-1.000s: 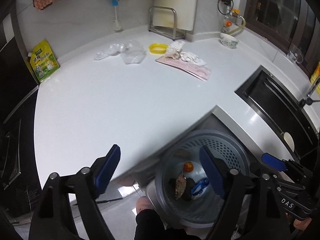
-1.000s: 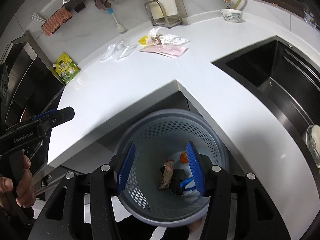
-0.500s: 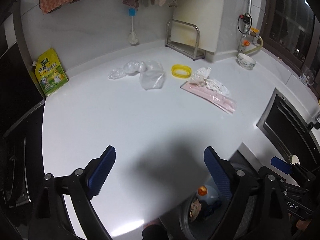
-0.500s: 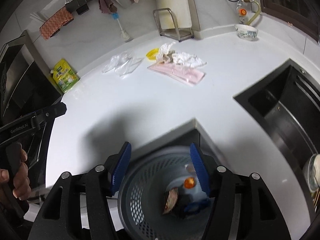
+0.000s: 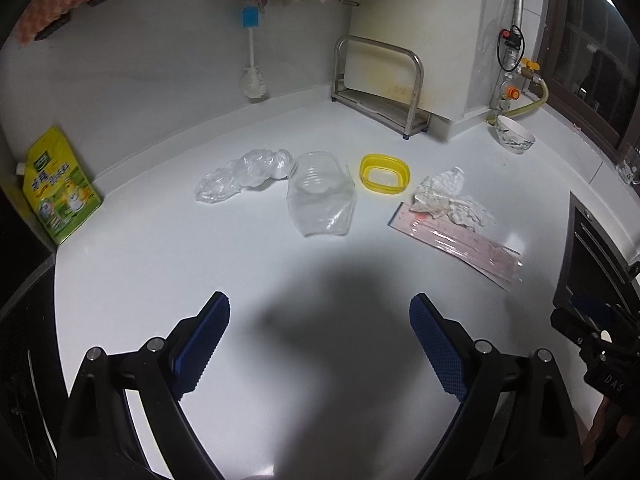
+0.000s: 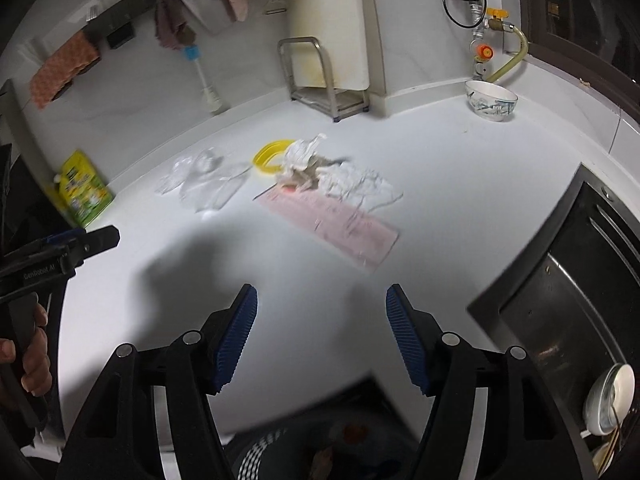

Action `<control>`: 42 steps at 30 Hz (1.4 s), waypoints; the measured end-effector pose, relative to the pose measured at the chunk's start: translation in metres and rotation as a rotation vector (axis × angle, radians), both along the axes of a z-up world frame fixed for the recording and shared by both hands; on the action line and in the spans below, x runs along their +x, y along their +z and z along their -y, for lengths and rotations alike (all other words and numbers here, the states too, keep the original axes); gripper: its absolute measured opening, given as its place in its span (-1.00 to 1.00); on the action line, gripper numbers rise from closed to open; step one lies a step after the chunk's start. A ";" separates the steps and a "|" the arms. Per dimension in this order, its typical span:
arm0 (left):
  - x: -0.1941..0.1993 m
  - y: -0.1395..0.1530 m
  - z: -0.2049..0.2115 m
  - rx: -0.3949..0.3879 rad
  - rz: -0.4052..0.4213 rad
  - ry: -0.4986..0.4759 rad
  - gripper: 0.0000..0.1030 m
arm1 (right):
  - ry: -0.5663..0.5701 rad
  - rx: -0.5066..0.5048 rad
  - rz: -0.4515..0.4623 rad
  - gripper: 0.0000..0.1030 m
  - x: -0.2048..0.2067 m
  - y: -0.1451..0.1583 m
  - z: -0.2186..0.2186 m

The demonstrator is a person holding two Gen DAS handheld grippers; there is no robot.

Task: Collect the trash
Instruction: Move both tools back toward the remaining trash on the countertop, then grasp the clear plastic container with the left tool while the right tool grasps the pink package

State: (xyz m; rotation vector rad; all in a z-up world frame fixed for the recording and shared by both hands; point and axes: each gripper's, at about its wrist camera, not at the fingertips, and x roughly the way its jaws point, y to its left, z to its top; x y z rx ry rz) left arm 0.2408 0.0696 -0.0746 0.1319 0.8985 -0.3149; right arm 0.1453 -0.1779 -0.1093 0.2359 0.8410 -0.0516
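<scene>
1. A home kitchen: a white counter (image 5: pixel 168 264) wraps round a dark sink (image 6: pixel 560 280).
2. Behind the sink, a gas valve (image 6: pixel 494 14) and a bowl (image 6: pixel 491 100).
3. Left of the sink, cloths (image 6: pixel 64 66) and a dish brush (image 5: pixel 252 60) hang on the wall.

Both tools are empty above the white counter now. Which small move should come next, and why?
Probably carry the left tool forward and down toward the clear crushed bottle. It lies nearly straight ahead of that tool, whose jaws stand wide with nothing between them. The right tool is opening, also empty.
</scene>
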 end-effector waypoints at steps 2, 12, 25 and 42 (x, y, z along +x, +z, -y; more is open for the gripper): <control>0.015 -0.004 0.003 0.003 -0.002 -0.005 0.74 | -0.015 -0.004 -0.003 0.25 0.013 -0.002 0.003; 0.078 -0.027 0.018 0.014 -0.025 -0.016 0.74 | -0.050 -0.010 -0.020 0.25 0.074 -0.014 0.015; 0.110 -0.053 0.033 0.009 -0.071 -0.037 0.74 | 0.108 -0.088 -0.089 0.34 0.109 -0.042 0.019; 0.120 -0.066 0.048 0.022 -0.080 -0.063 0.74 | 0.271 -0.148 -0.178 0.34 0.137 -0.066 0.009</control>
